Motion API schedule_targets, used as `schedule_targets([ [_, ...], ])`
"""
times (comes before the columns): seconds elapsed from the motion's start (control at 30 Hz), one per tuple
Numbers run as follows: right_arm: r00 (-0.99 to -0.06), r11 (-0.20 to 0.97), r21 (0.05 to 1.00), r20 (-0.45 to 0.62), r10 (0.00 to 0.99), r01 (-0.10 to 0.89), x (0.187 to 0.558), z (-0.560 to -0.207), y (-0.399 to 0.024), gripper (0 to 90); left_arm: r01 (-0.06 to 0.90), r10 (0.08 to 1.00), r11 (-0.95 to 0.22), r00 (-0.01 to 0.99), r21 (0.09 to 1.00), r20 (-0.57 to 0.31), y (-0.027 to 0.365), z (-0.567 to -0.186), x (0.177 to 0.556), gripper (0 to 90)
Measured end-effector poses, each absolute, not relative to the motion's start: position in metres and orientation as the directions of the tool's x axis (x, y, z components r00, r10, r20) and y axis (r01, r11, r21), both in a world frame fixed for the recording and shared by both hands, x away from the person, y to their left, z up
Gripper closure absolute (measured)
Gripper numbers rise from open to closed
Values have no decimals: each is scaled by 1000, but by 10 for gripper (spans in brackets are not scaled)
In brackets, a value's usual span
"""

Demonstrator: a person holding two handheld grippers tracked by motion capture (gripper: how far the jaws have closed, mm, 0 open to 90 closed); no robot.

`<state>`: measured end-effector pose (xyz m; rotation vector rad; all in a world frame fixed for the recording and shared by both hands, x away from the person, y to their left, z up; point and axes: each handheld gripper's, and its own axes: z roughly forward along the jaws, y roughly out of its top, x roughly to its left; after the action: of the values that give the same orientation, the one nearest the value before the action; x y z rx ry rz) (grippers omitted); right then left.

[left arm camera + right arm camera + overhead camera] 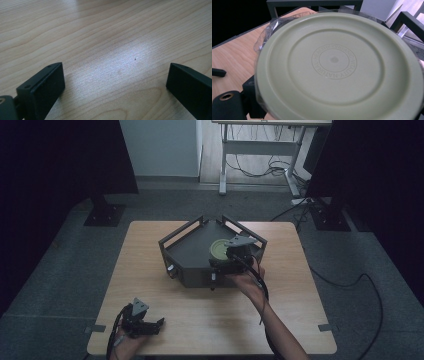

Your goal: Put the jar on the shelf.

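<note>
A round pale green lid [220, 249] lies in the black angular tray [192, 272] at the middle of the wooden table [145, 275]. My right gripper [227, 256] is in the tray at the lid's right edge, held by a hand reaching from the front. In the right gripper view the lid [337, 65] is very close, with clear plastic film around its rim. It hides one jaw, and the other finger [252, 98] stands far out at the lower left. My left gripper [156, 324] rests at the table's front left, open over bare wood [115, 80].
The tray has raised black frame rails [185, 231] along its back sides. Dark curtains stand left and right of the table. A desk with cables [265, 150] is far behind. Bare tabletop lies between the tray and the left gripper.
</note>
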<state>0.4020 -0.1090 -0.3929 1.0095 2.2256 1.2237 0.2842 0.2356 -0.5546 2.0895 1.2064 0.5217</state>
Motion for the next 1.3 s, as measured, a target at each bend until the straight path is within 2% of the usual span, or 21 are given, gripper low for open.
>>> schedule_targets([
  [0.2,-648,328,849,22,761,414,413,-393,-108,91,605,868,-357,496,712,14,236,-555,284,16],
  [0.5,-632,341,845,-4,775,413,425,-395,-101,91,604,868,-358,497,712,14,235,-555,284,16],
  [0.87,-608,323,837,16,794,443,438,-405,-103,91,604,866,-360,500,711,14,235,-555,284,16],
  [1.3,-597,313,825,36,802,470,443,-411,-107,88,603,865,-361,501,711,14,235,-555,284,16],
])
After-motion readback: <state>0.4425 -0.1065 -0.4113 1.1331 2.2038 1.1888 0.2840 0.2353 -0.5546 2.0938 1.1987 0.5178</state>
